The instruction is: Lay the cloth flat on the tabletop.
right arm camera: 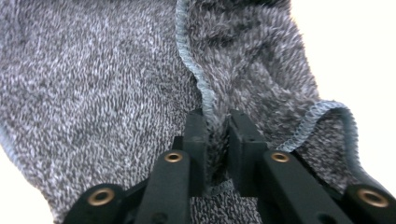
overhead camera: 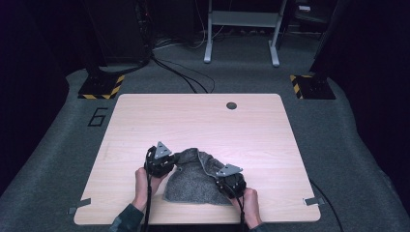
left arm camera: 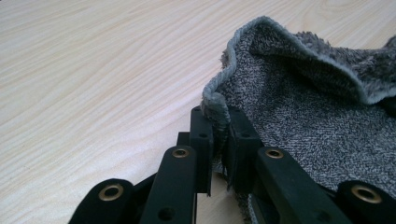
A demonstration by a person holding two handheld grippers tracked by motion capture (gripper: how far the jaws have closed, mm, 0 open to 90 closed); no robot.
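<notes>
Grey carpet floor [overhead camera: 53, 159], pale wooden table [overhead camera: 203, 121], dark room.

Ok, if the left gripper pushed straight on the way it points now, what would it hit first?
Probably the grey towel itself: the left gripper already pinches its hemmed edge, and a raised fold lies just ahead; depth is unclear.

Bare wooden surface [overhead camera: 193, 121] lies open ahead of and to both sides of the grey towel [overhead camera: 193, 181]; a small dark grommet hole [overhead camera: 231, 105] near the far edge sits flush. The towel's raised fold [left arm camera: 299, 51] bulks between the two grippers.
</notes>
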